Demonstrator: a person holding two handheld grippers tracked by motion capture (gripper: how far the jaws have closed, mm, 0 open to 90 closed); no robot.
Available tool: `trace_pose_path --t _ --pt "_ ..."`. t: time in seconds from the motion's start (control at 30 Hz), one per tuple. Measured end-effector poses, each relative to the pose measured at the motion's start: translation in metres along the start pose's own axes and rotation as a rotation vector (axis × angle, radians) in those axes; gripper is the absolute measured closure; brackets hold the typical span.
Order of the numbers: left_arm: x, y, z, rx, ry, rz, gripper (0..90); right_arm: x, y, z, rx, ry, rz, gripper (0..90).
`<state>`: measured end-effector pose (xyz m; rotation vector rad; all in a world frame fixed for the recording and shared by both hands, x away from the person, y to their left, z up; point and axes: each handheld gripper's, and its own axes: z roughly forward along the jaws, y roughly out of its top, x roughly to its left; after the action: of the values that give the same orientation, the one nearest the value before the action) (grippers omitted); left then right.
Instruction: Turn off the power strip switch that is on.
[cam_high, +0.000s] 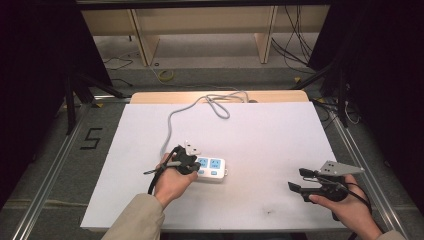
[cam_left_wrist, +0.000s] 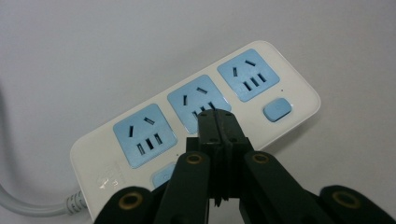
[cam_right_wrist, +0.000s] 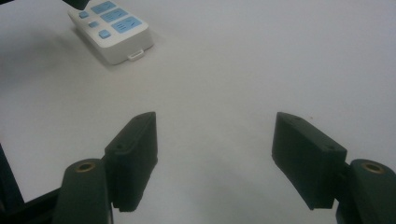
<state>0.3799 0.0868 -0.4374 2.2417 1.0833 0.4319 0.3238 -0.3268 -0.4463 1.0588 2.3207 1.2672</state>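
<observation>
Power strip (cam_high: 210, 169): white, with three pale-blue sockets and small blue switch buttons, it lies flat on the white table top (cam_high: 260, 145), left of the table's middle and towards your edge.

Cord (cam_high: 172, 122): a grey lead leaves the strip's left end, runs away from you across the sheet and loops near the far edge of the table.

Left gripper (cam_left_wrist: 216, 116): your left hand (cam_high: 172, 182) holds it over the strip's left half. In the left gripper view its two black jaws are pressed flat together with nothing between them, and the closed tips sit over the lower edge of the middle socket (cam_left_wrist: 198, 100). Whether the tips touch the plastic cannot be told.

Sockets and buttons: in the left gripper view one socket shows on either side of the closed tips, a blue button (cam_left_wrist: 277, 109) lies just beside the far socket, and another button is partly hidden behind the jaws.

Right gripper (cam_high: 296, 180): your right hand (cam_high: 345, 200) holds it near the table's right front corner, well apart from the strip. Its jaws stand wide apart over bare table top, holding nothing.

Right gripper view: the strip (cam_right_wrist: 112, 30) lies far off at the upper left, its blue faces turned up.
</observation>
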Motion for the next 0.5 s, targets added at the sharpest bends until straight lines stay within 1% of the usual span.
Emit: trace_pose_path --t 0.3,0.5 --pt "-0.0015 0.0017 0.0043 0.016 -0.005 0.005 90.0 0.0002 -0.0001 0.0003 0.002 0.001 0.002 31.7" --pt "-0.0005 0.0024 0.0072 0.024 -0.005 -0.001 90.0 0.0008 -0.0003 0.0008 0.012 0.007 0.0 31.6"
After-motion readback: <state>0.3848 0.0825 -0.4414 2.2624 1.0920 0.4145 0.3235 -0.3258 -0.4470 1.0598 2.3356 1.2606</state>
